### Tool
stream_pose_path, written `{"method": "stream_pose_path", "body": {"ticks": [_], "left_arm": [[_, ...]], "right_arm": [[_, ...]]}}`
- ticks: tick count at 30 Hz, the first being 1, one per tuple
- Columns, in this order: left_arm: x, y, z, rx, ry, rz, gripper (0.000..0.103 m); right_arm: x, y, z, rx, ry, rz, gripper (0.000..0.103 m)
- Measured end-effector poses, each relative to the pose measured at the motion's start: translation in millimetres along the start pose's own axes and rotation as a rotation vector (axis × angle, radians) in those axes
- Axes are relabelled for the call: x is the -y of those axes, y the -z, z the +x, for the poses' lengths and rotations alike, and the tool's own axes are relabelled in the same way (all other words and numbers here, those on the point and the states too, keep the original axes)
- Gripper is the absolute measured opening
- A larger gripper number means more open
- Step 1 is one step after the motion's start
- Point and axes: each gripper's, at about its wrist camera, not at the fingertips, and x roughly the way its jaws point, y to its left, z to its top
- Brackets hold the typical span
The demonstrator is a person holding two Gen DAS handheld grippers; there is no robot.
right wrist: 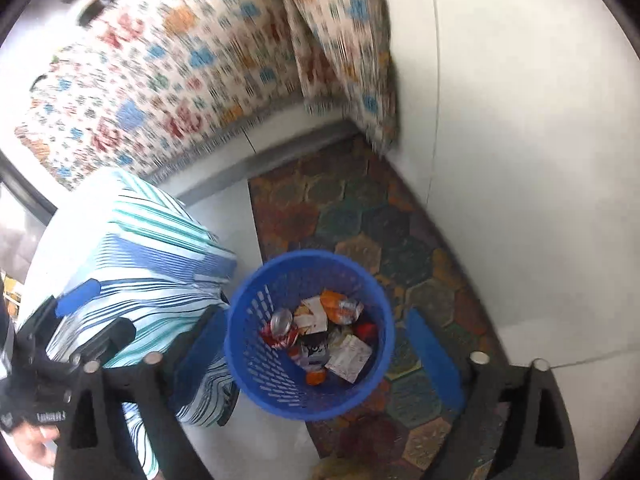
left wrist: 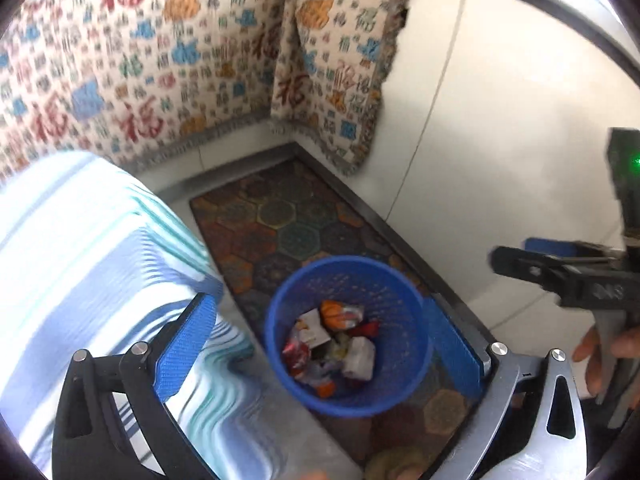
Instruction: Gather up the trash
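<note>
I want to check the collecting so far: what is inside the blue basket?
Inside the blue basket lie crumpled wrappers, an orange packet and a can. They cover the bottom, so anything beneath them is hidden.

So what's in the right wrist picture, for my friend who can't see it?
A blue basket full of crumpled wrappers sits on a hexagon-pattern mat, seen from above between the open right gripper fingers. A striped cloth lies to its left, and a patterned blanket hangs behind.

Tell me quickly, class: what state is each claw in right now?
Left claw: open, holding nothing.
Right claw: open, holding nothing.
</note>
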Motion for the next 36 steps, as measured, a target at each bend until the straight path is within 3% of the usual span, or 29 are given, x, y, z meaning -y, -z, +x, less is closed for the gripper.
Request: {"method": "stream_pose_path", "body": {"ticks": [6,9,12,14,22,36], "left_arm": [[13,30,-74,0.03,-0.037,0.045,0.103],[23,45,-93,0.021,0.001,0.058,0.103],[33,54,-105,0.023,-0.061,0.09,0.103],[38,57,-113,0.041,-0.096,0.11,0.103],[21,56,-128,0.041,-0.118,0.044,0.103],[15,56,-136,0.041,-0.108,0.009,0.103]], "right_arm": [[-32,71,-88,0.094,0.086,-0.039,0.103],[-44,104,-115,0.138,0.141,-0.028,0.103],[-55,126,-135,0.157,0.192,-0.026,0.103],[-62,131,-142,0.155,0.213,-0.047,0.103],[-80,128,-157,0.178,0.234,-0.088,0.103],[-84,125,-161,0.19,0.24,-0.061,0.103]]}}
